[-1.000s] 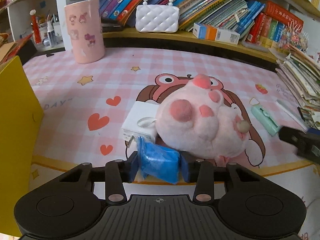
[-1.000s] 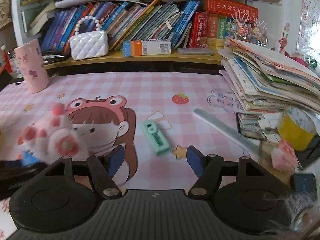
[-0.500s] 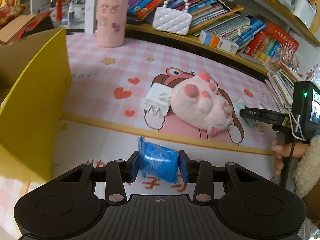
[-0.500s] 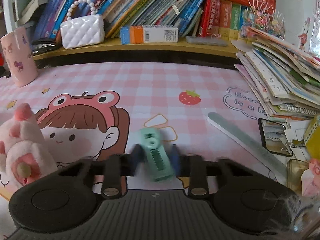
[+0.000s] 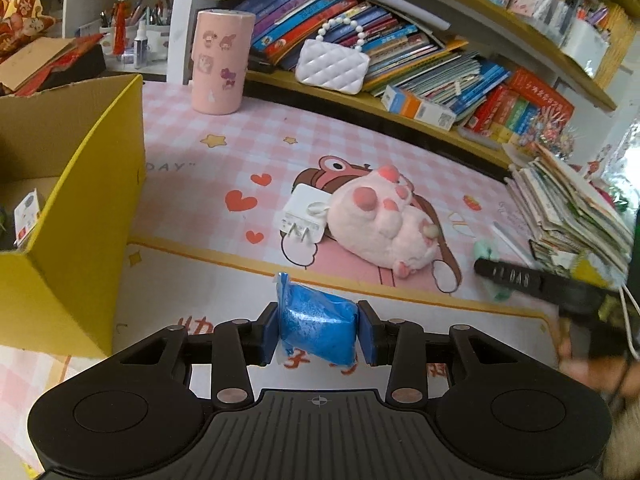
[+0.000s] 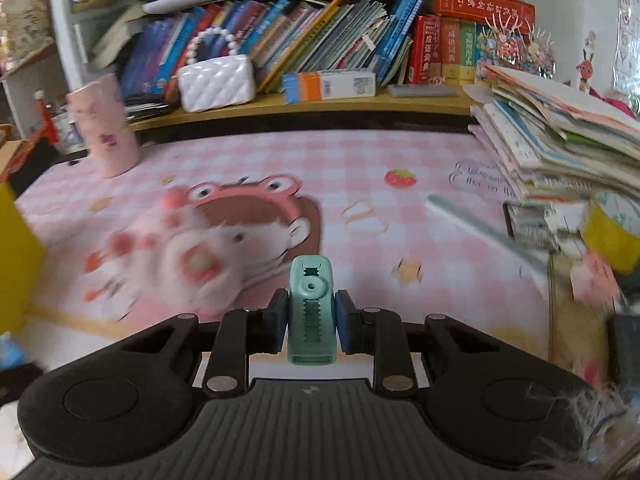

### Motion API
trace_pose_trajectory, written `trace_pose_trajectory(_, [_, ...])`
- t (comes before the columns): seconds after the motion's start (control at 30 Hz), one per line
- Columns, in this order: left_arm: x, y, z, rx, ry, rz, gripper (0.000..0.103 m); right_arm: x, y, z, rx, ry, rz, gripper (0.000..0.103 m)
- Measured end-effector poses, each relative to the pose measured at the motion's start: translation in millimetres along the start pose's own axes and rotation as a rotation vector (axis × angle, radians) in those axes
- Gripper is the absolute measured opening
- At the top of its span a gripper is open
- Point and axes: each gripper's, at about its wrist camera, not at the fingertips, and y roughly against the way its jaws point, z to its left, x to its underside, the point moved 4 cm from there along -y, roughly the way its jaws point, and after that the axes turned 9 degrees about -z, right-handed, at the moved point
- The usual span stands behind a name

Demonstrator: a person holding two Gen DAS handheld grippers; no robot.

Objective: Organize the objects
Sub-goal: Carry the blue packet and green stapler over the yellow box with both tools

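In the left wrist view my left gripper [image 5: 319, 332] is shut on a blue plastic packet [image 5: 316, 326], held above the mat's front edge. An open yellow cardboard box [image 5: 72, 200] stands to its left. A pink plush toy [image 5: 384, 224] lies mid-mat against a white charger plug [image 5: 304, 218]. In the right wrist view my right gripper [image 6: 310, 322] is shut on a mint-green clip [image 6: 311, 308], lifted off the mat. The same gripper [image 5: 516, 280] shows blurred at the right of the left wrist view, with a hand behind it.
A pink cup [image 5: 220, 62], a white quilted purse [image 5: 332, 66] and rows of books line the back shelf. A tall stack of booklets [image 6: 560, 140], a yellow tape roll [image 6: 612, 228] and a long pale ruler [image 6: 480, 228] crowd the right side.
My left gripper pulled back from the plush with the blue packet, toward the yellow box. My right gripper moved onto the green clip, shut on it and lifted it.
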Motion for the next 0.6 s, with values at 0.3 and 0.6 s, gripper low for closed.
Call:
trace_pose_trajectory(0.3, [16.9,48.6,21.4,0.057,0.010,-0.027,0.037,49.2,79.7,59.4,-0.085,0.035,0.057,0.023])
trace_pose_trajectory(0.6, [37.5,106.4,76.9,0.036,0.063,-0.054,0.037,85.9,124.4,128.7,-0.154,0.134,0.086,0.023])
